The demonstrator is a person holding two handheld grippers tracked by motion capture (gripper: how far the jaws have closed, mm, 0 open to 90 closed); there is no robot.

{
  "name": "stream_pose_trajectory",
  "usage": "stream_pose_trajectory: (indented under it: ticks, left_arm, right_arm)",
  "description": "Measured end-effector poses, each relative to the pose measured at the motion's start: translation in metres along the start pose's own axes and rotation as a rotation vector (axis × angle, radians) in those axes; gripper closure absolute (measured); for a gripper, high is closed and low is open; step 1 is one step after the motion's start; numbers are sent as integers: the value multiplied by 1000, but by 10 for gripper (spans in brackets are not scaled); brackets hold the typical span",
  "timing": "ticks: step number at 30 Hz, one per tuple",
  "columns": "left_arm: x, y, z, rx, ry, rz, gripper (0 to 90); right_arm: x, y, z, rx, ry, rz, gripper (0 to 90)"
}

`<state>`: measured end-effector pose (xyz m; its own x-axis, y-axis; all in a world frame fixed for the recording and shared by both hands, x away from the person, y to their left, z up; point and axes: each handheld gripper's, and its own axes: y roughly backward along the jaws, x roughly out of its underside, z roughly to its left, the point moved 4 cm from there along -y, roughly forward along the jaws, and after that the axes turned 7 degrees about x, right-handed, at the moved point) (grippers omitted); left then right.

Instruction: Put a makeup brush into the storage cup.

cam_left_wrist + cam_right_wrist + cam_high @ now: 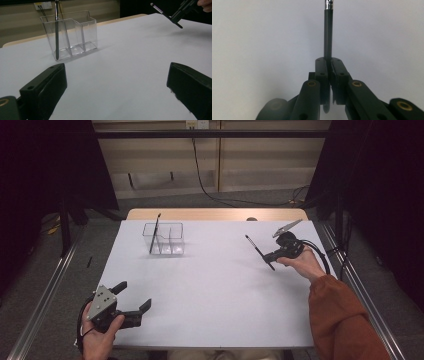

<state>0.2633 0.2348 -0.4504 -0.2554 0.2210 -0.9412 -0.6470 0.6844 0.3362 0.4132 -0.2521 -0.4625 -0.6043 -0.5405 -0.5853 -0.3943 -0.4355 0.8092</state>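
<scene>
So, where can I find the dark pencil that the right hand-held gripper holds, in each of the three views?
High view: the pencil is right of centre, slanting above the white table.
Left gripper view: the pencil is at the top right, tilted.
Right gripper view: the pencil rises at the centre from the shut jaws.
Shared landmark: the white table; the clear organizer appears in the high and left gripper views.

A black cable (pixel 207 190) is seen trailing down the beige wall panel (pixel 260 167), upper centre of the frame.
</scene>
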Motion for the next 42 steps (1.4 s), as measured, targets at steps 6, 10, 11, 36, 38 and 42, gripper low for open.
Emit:
stream_pose_trajectory:
  ticks: [6, 10, 11, 36, 38, 42]
  left_arm:
    - [0, 0, 0, 0, 0, -1, 28]
    - [0, 0, 0, -1, 0, -1, 28]
    - [0, 0, 0, -1, 0, 0, 28]
    - [0, -1, 0, 5, 3, 1, 28]
    - [0, -1, 0, 6, 1, 0, 28]
    - [0, 0, 0, 3, 1, -1, 28]
  right_arm:
    - [0, 1, 0, 25, -25, -46, 849]
    - [1, 3, -1, 34, -45, -94, 849]
    - [2, 3, -1, 29, -52, -106, 849]
    - [9, 10, 0, 17, -97, -387, 848]
    - [8, 10, 1, 19, -96, -407, 848]
    - [8, 13, 5, 17, -85, -429, 848]
